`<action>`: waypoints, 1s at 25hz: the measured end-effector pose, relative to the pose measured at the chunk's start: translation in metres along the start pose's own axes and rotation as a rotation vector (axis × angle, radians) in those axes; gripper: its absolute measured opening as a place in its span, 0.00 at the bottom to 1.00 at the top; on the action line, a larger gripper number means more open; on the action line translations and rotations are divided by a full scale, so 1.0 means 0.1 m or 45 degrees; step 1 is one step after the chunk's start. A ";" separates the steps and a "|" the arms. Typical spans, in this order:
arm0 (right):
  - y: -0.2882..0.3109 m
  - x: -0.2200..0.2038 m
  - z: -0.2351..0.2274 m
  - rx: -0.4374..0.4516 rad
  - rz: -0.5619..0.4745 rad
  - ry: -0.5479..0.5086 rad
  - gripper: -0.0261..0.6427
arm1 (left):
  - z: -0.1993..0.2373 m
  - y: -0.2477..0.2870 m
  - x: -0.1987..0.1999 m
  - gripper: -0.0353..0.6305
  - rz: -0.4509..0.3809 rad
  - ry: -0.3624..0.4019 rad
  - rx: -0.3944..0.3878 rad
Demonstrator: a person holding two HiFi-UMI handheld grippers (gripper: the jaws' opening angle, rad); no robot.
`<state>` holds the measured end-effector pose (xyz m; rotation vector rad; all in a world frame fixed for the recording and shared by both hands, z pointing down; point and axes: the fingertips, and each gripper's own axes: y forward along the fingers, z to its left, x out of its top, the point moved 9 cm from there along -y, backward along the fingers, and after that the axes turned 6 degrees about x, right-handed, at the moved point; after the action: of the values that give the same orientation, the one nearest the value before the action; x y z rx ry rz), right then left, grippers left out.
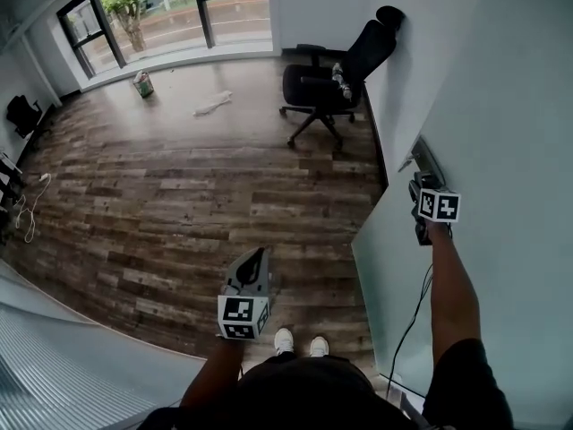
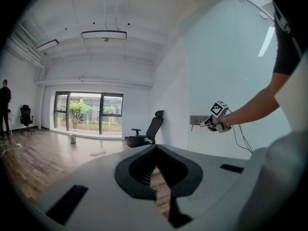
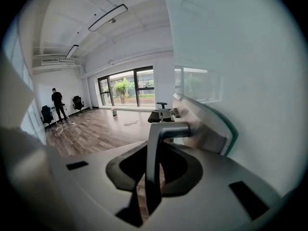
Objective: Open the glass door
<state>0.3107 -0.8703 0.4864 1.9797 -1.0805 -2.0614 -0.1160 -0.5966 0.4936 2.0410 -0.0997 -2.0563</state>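
The frosted glass door (image 1: 398, 276) stands at my right with its free edge toward the room. Its metal lever handle (image 1: 414, 161) sits on a lock plate at that edge. My right gripper (image 1: 419, 177) reaches out at arm's length and is shut on the lever. In the right gripper view the handle (image 3: 166, 131) bends down between the jaws of the right gripper (image 3: 150, 182), beside the green door edge (image 3: 232, 129). My left gripper (image 1: 256, 258) hangs over the wooden floor, away from the door. Its tips meet with nothing between them in the left gripper view (image 2: 156, 170), where the right gripper (image 2: 210, 122) also shows.
A black office chair (image 1: 333, 77) stands against the white wall just past the door. Windows (image 1: 161, 7) line the far side, with a small can (image 1: 141, 83) and a white scrap (image 1: 213, 104) on the floor. A person (image 3: 57, 102) stands far off. Cables (image 1: 31, 209) lie at the left.
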 end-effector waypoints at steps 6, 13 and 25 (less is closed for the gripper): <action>0.04 0.00 -0.44 -0.060 -0.003 0.036 0.15 | -0.16 0.17 -0.09 0.06 0.031 0.002 0.015; 0.00 0.03 -0.72 -0.101 0.001 0.064 0.14 | -0.40 0.31 -0.04 0.06 0.034 0.020 -0.004; -0.04 0.11 -0.90 -0.150 0.113 0.020 0.15 | -0.69 0.46 0.00 0.06 0.032 0.034 -0.003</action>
<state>0.3917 -0.9106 0.4828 1.8554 -1.0001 -2.0122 -0.0418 -0.6330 0.5024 2.0548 -0.1177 -2.0123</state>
